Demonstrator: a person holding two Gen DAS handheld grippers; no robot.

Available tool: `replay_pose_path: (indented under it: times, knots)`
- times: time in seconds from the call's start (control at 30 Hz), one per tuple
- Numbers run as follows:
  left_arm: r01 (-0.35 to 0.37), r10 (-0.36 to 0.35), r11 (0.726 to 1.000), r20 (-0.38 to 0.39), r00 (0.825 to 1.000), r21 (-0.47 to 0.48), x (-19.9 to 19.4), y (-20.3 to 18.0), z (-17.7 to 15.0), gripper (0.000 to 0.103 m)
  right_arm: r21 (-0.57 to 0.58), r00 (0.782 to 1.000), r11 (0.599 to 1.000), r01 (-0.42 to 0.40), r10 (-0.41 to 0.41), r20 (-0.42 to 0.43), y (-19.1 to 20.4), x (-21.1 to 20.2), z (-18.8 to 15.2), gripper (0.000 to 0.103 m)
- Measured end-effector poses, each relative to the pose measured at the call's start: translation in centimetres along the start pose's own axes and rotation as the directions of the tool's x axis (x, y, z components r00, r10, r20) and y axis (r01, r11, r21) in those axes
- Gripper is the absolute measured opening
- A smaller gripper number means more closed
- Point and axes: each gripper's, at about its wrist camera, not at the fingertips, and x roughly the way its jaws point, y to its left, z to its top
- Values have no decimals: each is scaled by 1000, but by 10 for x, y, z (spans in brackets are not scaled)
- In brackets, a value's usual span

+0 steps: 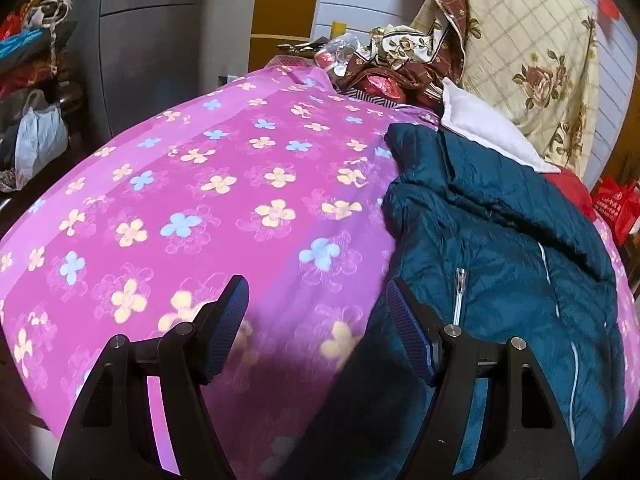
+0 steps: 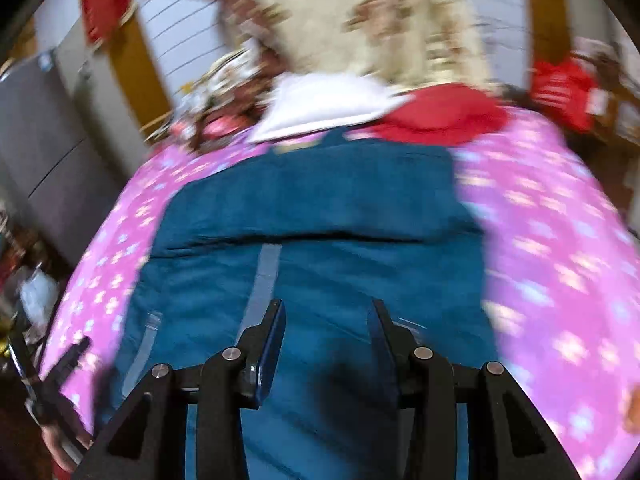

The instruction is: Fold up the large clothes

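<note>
A dark teal quilted jacket [image 1: 500, 240] lies on a pink flowered bedspread [image 1: 200, 200], partly folded, with a silver zipper showing. In the left wrist view my left gripper [image 1: 318, 294] is open and empty, hovering above the jacket's left edge where it meets the bedspread. In the blurred right wrist view the jacket [image 2: 320, 232] fills the middle, and my right gripper [image 2: 328, 312] is open and empty just above its near part. The left gripper [image 2: 64, 364] shows at the lower left there.
A white pillow [image 1: 480, 128] and a red cloth [image 2: 440, 114] lie beyond the jacket. A beige rose-print quilt [image 1: 528, 52] is piled at the head of the bed. Grey wardrobe [image 1: 152, 40] and bags [image 1: 36, 136] stand left. A red bag [image 1: 616, 208] sits right.
</note>
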Motion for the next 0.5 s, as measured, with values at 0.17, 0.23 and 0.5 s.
replay_pose_path:
  times: [0.17,0.23,0.5]
  knots:
    - [62,-63,998,-79,995,-17,-4,5,-14,72,130,995,987,99,-96,-24,-91,-38,-57,42]
    - [106,-110,993,-108,988,-45,-7,9,-15,72,205,994,974,98,-86,-68,-121,-37,-77,41]
    - [189,-197,980,-222,955,-58,12,10,-9,72,279,992,959,50,-16,-124,-170,-1,-111,42]
